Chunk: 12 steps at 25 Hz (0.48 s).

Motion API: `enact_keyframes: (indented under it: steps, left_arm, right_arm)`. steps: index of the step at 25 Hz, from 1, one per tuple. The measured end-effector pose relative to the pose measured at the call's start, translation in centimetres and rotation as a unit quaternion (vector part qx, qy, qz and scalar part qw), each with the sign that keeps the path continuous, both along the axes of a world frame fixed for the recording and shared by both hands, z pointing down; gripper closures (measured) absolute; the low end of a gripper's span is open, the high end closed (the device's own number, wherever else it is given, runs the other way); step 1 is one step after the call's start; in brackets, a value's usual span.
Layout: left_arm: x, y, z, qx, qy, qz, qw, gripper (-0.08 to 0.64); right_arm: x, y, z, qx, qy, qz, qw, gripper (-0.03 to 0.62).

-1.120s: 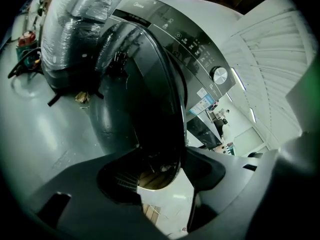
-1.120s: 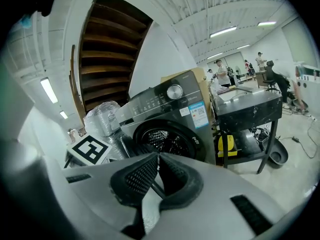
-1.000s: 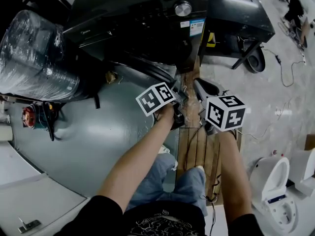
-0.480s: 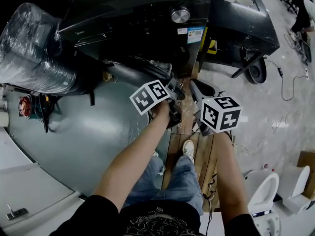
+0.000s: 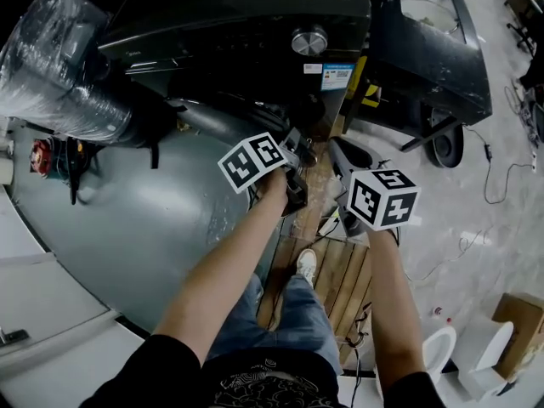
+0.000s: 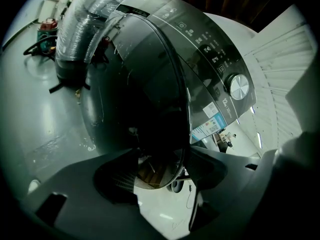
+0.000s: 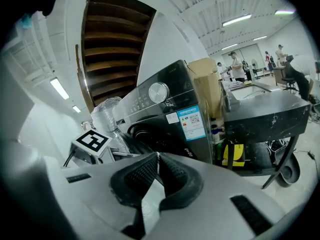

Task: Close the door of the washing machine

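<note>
Now, blue label [image 7: 191, 121] (unreadable), left hand-held gripper [image 6: 162, 171] opening astride door [image 6: 145, 99], right hand-held gripper [image 7: 157, 164] clenched.

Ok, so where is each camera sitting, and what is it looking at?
Head view: on the person's head, looking steeply down at the washing machine; shows both arms, legs, the left gripper and right gripper.
Left gripper view: rides that gripper, facing the open door, whose rim sits between its jaws, which have just been opening.
Right gripper view: rides that gripper, facing the machine's front; its jaws are shut, empty.
Shared: all three see the silver knob.
</note>
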<state>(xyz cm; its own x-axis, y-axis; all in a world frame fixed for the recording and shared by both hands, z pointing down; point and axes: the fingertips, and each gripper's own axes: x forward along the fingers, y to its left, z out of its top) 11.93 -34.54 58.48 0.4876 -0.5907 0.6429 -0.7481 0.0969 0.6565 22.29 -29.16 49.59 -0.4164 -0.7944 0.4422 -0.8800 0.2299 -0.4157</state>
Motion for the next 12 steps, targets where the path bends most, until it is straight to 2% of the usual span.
enact_keyframes:
  steps: [12]
  left_arm:
    - [2.1, -3.9, 0.1, 0.002, 0.013, -0.044, 0.9989, 0.253]
  right_arm:
    - [3.2, -2.1, 1.2, -0.009, -0.007, -0.006, 1.000, 0.569]
